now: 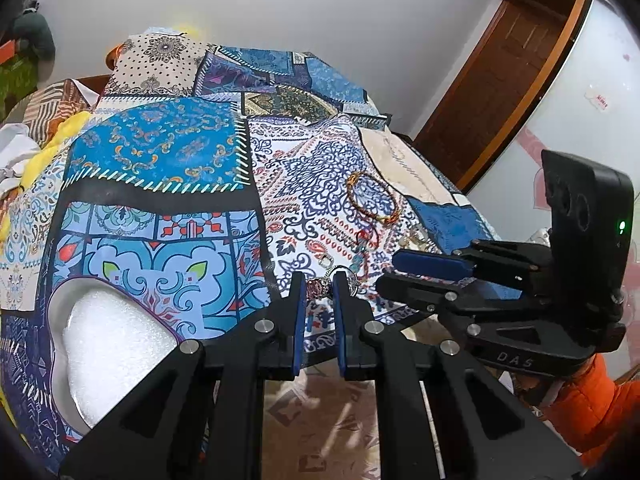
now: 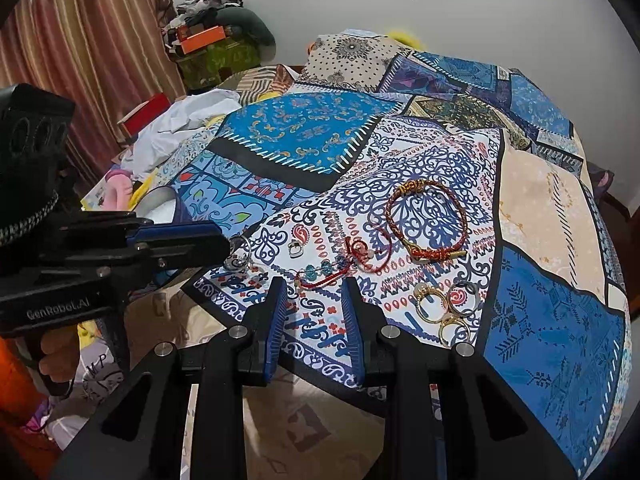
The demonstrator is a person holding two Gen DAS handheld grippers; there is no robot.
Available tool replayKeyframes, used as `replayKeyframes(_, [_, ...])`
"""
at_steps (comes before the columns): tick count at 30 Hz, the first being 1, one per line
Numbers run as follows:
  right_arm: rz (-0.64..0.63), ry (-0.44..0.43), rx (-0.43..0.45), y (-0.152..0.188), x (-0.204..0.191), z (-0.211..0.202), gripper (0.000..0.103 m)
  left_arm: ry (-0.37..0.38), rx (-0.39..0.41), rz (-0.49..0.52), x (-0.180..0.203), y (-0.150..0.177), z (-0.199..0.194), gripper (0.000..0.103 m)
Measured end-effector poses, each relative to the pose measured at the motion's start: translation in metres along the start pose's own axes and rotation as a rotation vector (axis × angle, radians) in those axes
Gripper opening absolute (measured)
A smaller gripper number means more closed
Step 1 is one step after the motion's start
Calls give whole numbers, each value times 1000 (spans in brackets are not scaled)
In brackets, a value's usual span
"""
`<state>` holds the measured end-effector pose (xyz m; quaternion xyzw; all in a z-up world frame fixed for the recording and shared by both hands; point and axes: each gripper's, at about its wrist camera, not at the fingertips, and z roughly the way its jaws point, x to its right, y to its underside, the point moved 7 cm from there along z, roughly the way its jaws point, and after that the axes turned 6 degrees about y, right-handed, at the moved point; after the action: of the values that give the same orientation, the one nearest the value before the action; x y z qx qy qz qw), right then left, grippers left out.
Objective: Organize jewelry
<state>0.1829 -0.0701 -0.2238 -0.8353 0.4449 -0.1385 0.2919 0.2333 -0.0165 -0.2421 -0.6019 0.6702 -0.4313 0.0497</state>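
My left gripper (image 1: 318, 286) is shut on a silver ring with a dark stone (image 1: 320, 287), with a silver loop (image 1: 347, 276) beside its right finger; in the right wrist view the left gripper (image 2: 224, 246) holds silver rings (image 2: 238, 254) at the cloth's near edge. My right gripper (image 2: 314, 296) is open and empty, just short of a red cord with teal beads (image 2: 344, 264). A braided red-gold bracelet (image 2: 426, 220) lies beyond. Gold and silver rings (image 2: 444, 304) lie to the right. A small silver ring (image 2: 295, 249) lies alone.
A white foam tray (image 1: 108, 344) sits at the left on the patterned cloth (image 1: 160, 152). Clothes and boxes (image 2: 208, 44) pile up at the back left. A wooden door (image 1: 504, 80) stands to the right. The floor (image 2: 304, 420) shows below the table edge.
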Motion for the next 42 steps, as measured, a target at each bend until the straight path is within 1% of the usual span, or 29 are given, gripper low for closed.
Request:
replayKeyframes(7, [-29, -10, 19, 0, -4, -4, 24, 36, 9, 20, 14, -10, -2, 11])
replayKeyframes(10, [-30, -10, 40, -2, -5, -6, 24, 42, 8, 33, 20, -13, -3, 11])
replayKeyframes(15, [-38, -5, 65, -6, -5, -4, 24, 72, 1, 30, 26, -15, -3, 11])
replayKeyframes(18, [-20, -19, 83, -8, -5, -5, 18, 83, -11, 21, 27, -14, -2, 11])
replayKeyframes(19, [-14, -25, 90, -9, -4, -6, 13, 81, -13, 19, 26, -14, -1, 11])
replayKeyframes(20, [-8, -27, 96, -9, -4, -7, 11, 81, -15, 16, 26, -13, -1, 11])
replayKeyframes(23, [11, -35, 110, -9, -3, -8, 9, 73, -20, 11, 24, -12, 0, 11])
replayKeyframes(29, [98, -70, 142, -13, 6, -14, 7, 22, -40, 19, 18, -5, 6, 11])
replayKeyframes(31, [111, -74, 153, -14, 8, -16, 7, 23, -50, 17, 16, -2, 9, 11])
replayKeyframes(34, [88, -68, 139, -13, 6, -15, 7, 21, -49, 12, 15, -2, 10, 11])
replayKeyframes(36, [54, -69, 113, -9, 3, -14, 7, 19, -41, 7, 14, -5, 8, 11])
replayKeyframes(38, [43, -86, 99, -4, 2, -15, 7, 19, -31, 0, 12, -9, 4, 11])
replayKeyframes(40, [31, -90, 88, 0, 1, -14, 10, 31, -23, -8, 11, -13, 1, 11])
replayKeyframes(41, [24, -82, 83, 1, 2, -14, 16, 37, -18, -10, 12, -15, -1, 12])
replayKeyframes(42, [16, -74, 77, 2, 1, -13, 28, 39, -14, -8, 13, -17, -3, 12])
